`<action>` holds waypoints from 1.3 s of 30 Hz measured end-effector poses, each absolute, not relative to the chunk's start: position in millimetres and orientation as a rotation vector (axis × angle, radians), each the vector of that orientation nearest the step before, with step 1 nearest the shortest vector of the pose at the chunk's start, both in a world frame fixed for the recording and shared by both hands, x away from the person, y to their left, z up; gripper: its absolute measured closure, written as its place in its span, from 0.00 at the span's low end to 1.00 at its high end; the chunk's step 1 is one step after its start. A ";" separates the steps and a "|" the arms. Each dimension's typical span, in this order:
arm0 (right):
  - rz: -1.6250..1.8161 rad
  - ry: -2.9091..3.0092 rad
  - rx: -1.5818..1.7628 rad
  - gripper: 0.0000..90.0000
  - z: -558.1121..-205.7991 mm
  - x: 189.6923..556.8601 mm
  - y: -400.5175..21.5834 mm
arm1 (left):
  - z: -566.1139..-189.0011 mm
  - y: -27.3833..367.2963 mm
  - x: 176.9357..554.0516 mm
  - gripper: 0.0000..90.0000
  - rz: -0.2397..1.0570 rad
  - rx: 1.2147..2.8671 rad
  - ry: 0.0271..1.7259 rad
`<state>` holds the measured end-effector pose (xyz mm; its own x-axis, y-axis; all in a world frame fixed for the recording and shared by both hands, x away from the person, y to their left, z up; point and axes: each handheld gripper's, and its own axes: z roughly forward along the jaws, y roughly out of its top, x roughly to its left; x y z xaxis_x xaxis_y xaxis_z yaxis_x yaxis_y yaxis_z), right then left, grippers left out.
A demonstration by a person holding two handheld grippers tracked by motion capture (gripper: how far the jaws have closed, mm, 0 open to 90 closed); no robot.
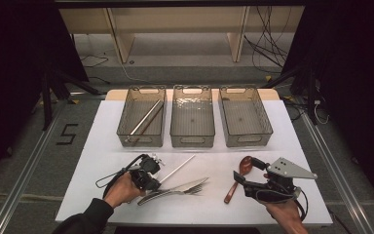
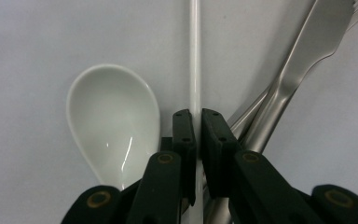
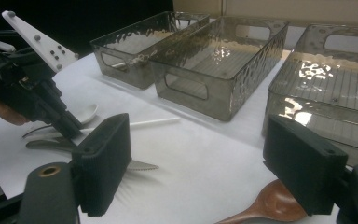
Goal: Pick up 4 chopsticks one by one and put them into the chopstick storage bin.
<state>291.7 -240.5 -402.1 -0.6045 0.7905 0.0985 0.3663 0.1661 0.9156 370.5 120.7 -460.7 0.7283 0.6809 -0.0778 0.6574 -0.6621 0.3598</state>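
left tongs (image 2: pixel 198 128): jaws pinched nearly together, low | right tongs (image 3: pixel 214 163): jaws wide apart, seemingly hovering

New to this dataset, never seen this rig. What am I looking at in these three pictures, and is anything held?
A person holds a two-jaw gripper in each hand at a white table. One picture looks down from above; the other two come from cameras riding on each gripper. The left gripper is shut on a white chopstick, beside a white ceramic spoon and steel cutlery. The right gripper is open and holds nothing; a wooden spoon lies by it. Three clear bins stand behind, the leftmost holding chopsticks.
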 end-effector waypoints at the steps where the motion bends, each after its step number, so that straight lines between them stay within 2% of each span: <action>1: 1.426 2.047 1.096 0.27 -402.1 291.7 -240.6 | -458.8 121.0 370.3 0.93 0.092 2.570 1.025; 18: 1.431 2.044 1.095 0.27 -401.9 291.7 -241.0 | -426.7 127.9 365.8 0.93 0.123 2.448 0.952; 39: 1.427 2.046 1.098 0.27 -402.0 291.6 -241.1 | -411.8 141.5 369.7 0.93 0.127 2.363 0.959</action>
